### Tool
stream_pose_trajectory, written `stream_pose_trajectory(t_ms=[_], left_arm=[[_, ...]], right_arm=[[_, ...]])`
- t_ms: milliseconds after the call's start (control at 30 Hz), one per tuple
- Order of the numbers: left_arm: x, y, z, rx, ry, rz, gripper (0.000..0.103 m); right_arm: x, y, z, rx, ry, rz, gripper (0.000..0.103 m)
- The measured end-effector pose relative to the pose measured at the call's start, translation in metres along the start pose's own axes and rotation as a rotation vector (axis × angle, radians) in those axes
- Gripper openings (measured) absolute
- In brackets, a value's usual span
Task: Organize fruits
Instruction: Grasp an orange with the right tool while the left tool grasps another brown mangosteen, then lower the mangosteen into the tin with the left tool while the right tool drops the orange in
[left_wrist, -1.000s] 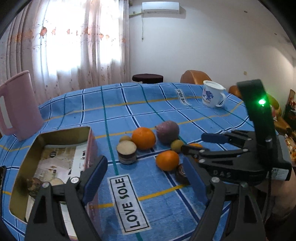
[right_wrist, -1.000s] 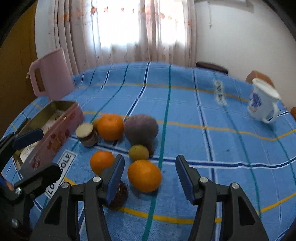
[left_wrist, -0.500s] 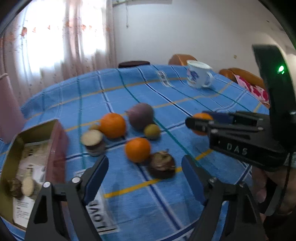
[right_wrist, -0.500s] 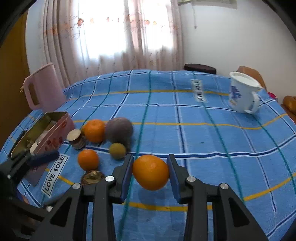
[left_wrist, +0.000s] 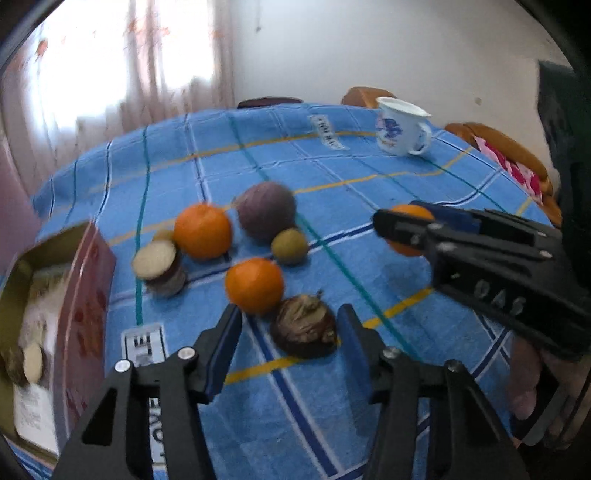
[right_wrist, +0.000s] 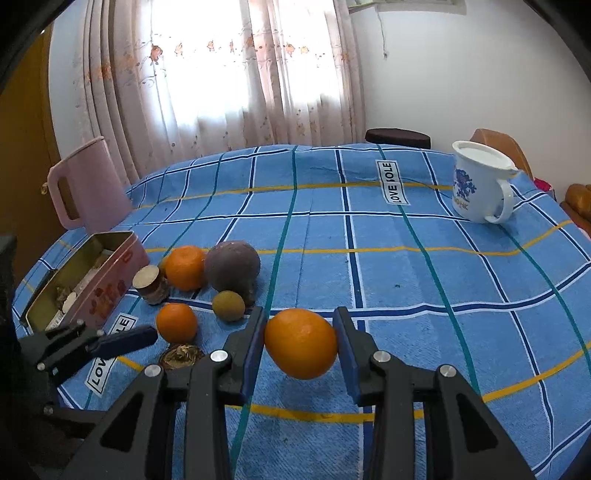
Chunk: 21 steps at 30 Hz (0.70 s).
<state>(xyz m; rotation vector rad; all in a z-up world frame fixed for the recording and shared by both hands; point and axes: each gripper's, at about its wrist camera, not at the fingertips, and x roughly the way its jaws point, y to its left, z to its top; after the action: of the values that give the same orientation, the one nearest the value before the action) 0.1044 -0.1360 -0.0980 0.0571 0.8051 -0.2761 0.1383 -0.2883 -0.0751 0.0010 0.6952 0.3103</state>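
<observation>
My right gripper (right_wrist: 300, 341) is shut on an orange (right_wrist: 301, 343) and holds it above the blue checked cloth; it also shows in the left wrist view (left_wrist: 406, 229). My left gripper (left_wrist: 290, 341) is open, its jaws either side of a brown dried mangosteen (left_wrist: 304, 326) on the cloth. Behind it lie a small orange (left_wrist: 255, 290), a larger orange (left_wrist: 202, 230), a purple round fruit (left_wrist: 266, 210), a small green-brown fruit (left_wrist: 290, 245) and a cut brown fruit (left_wrist: 160, 267).
An open pink tin (left_wrist: 55, 325) with pieces inside stands at the left. A pink jug (right_wrist: 86, 192) stands behind it. A white mug (right_wrist: 480, 186) stands at the far right. Chairs sit beyond the table's far edge.
My right gripper has closed on the orange and lifted it off the cloth. My left gripper has swung right and moved in over the mangosteen.
</observation>
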Motion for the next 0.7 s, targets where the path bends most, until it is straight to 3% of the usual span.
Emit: stream_pose_trajectory(t_ms=[133,200,333,700], left_arm=[[0.003,-0.004,0.002,0.013,0.007,-0.020,0.054],[0.010,-0.006,0.004,0.011,0.038,-0.055,0.041],[0.009,-0.003,0.002,-0.004,0.036,-0.092,0.040],[-0.023,-0.005,0.000,0.020,-0.138,-0.035,0.040]], right_arm=[[0.001,0.006,0.000,-0.029,0.006,-0.009,0.039],[0.002,0.006,0.000,-0.031,0.008,-0.005,0.039],[0.001,0.004,0.000,-0.019,0.007,0.008,0.039],[-0.016,0.010,-0.002,-0.053,-0.077,0.026,0.039]])
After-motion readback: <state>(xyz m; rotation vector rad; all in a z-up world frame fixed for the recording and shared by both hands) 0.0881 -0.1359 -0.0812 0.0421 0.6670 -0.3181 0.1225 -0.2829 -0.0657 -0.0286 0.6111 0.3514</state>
